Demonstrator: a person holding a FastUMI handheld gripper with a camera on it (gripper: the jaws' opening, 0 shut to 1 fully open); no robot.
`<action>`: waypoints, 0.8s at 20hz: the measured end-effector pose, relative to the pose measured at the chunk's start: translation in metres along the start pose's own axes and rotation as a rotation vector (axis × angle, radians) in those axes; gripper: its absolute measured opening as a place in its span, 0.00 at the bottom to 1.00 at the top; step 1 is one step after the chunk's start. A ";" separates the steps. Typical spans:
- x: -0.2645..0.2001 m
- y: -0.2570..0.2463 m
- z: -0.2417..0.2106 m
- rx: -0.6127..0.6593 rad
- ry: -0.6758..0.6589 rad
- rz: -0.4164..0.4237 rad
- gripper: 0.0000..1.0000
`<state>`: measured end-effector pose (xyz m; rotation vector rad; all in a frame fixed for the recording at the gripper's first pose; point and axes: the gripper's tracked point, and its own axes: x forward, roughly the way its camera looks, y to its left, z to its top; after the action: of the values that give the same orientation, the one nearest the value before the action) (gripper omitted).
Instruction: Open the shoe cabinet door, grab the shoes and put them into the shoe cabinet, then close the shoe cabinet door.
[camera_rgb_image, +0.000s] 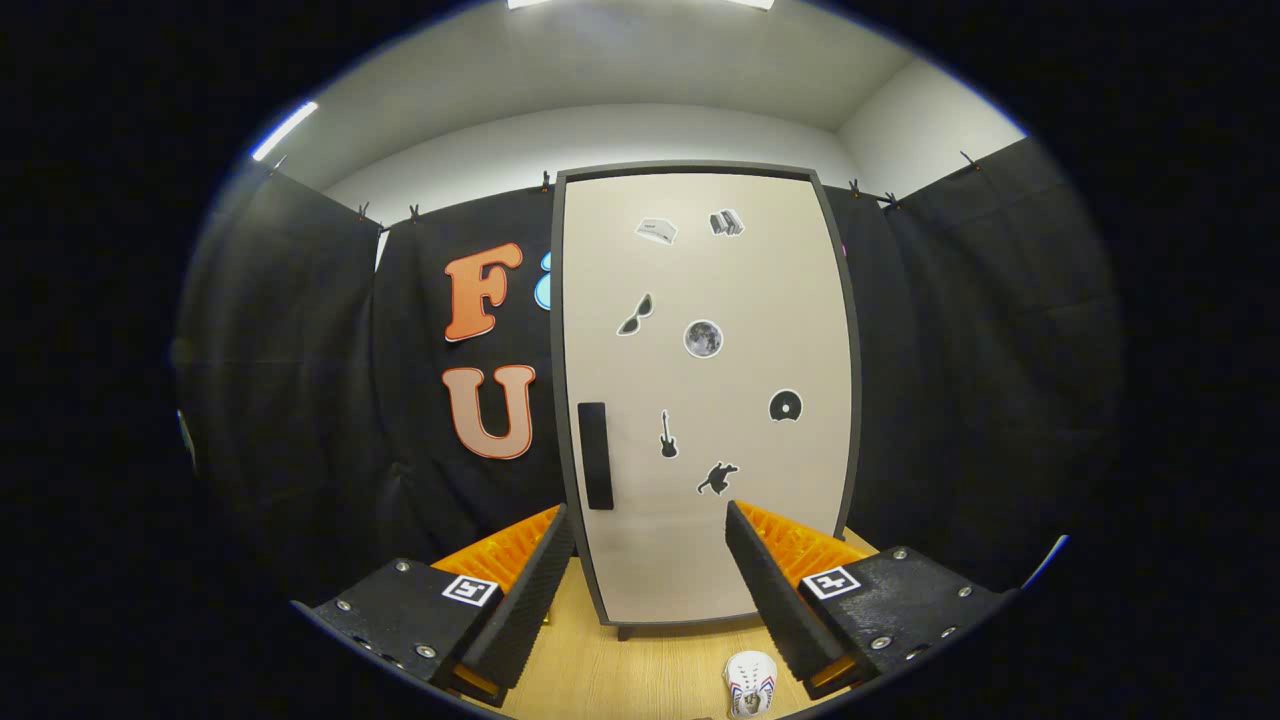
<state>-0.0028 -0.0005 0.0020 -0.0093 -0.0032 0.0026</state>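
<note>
The gripper (650, 520) is held with its fingers spread wide apart, nothing caught between them. Straight ahead, beyond the fingertips, the shoe cabinet (705, 400) is seen standing on the wooden floor (640, 680), its pale door (720, 560) shut flush. A dark handle (595, 455) is set near the door's left edge, just above the left finger. Small stickers (703, 338) are scattered across the panel. A white shoe (750, 685) is spotted low on the floor, close beside the right finger.
</note>
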 end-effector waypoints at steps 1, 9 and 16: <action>0.001 0.000 0.001 0.003 0.000 -0.001 0.95; -0.001 -0.001 0.008 -0.006 -0.012 -0.003 0.95; -0.004 -0.001 0.019 -0.025 -0.023 -0.007 0.95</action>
<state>-0.0072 -0.0012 0.0206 -0.0341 -0.0267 -0.0042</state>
